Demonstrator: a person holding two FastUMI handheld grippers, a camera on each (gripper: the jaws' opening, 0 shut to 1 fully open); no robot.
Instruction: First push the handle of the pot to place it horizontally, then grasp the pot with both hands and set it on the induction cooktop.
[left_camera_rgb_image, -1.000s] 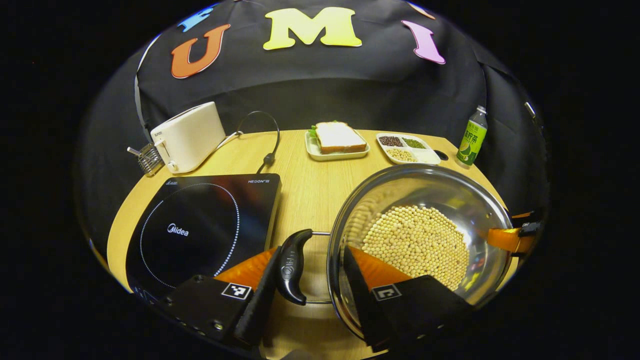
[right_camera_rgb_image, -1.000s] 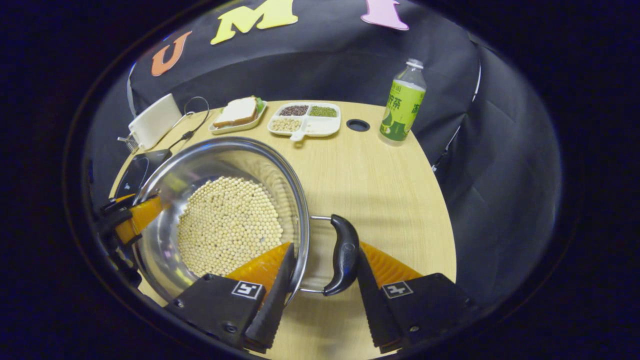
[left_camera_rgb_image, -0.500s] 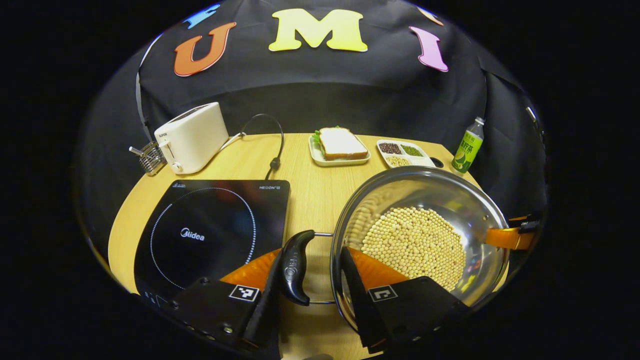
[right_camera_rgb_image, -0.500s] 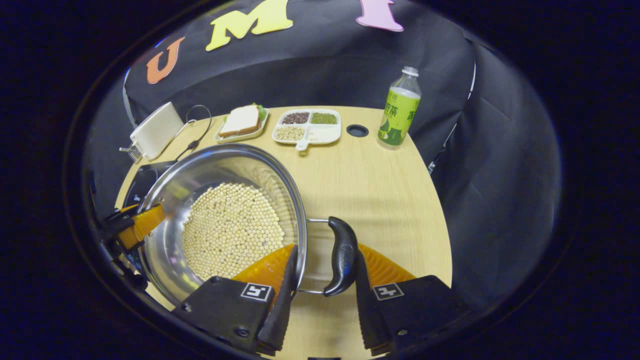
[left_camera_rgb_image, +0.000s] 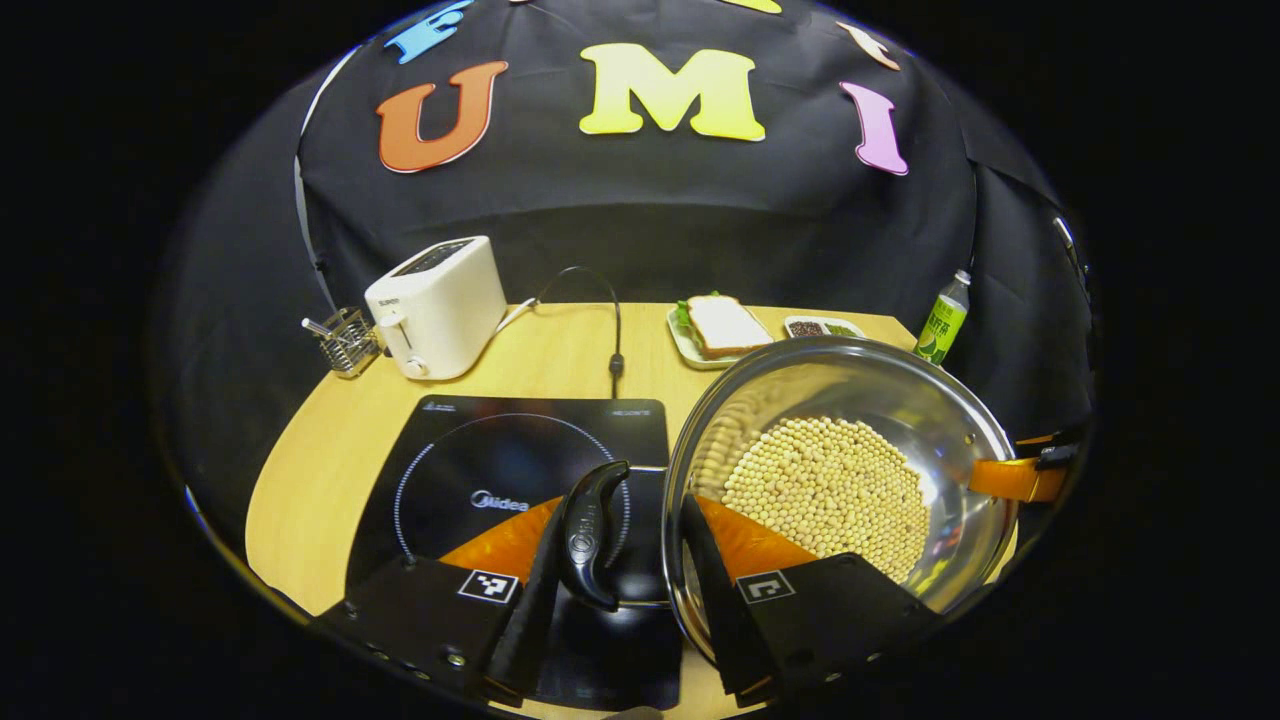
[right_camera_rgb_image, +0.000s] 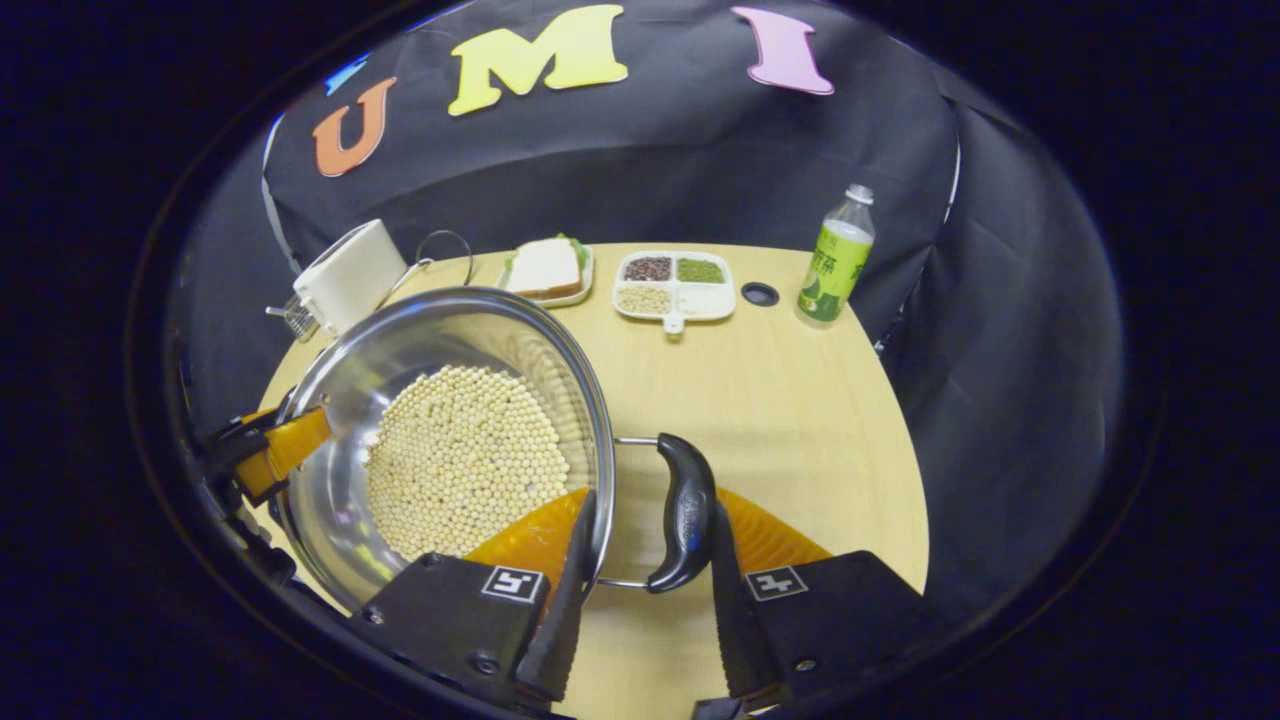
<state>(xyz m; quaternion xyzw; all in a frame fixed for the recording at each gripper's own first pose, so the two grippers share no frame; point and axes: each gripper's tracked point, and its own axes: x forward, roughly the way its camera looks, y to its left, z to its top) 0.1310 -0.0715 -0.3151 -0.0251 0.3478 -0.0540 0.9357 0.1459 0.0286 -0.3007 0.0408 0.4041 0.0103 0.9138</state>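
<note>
I have the pot (left_camera_rgb_image: 840, 480) lifted between both tools, beans (left_camera_rgb_image: 830, 490) lying across its bottom. My left tool (left_camera_rgb_image: 610, 570) grips the pot's left side, one finger outside the black handle (left_camera_rgb_image: 590, 530), the other inside the rim. My right tool (right_camera_rgb_image: 640, 580) does the same on the opposite handle (right_camera_rgb_image: 685, 520). In the left gripper view the cooktop (left_camera_rgb_image: 500, 470) lies at 9 o'clock of the pot, its near corner under my left tool. On the worktop (right_camera_rgb_image: 780, 400), a toaster (left_camera_rgb_image: 435, 305) at 11 o'clock, sandwich (right_camera_rgb_image: 545, 268), tray (right_camera_rgb_image: 675, 285) and bottle (right_camera_rgb_image: 835, 260) at 12 to 1.
</note>
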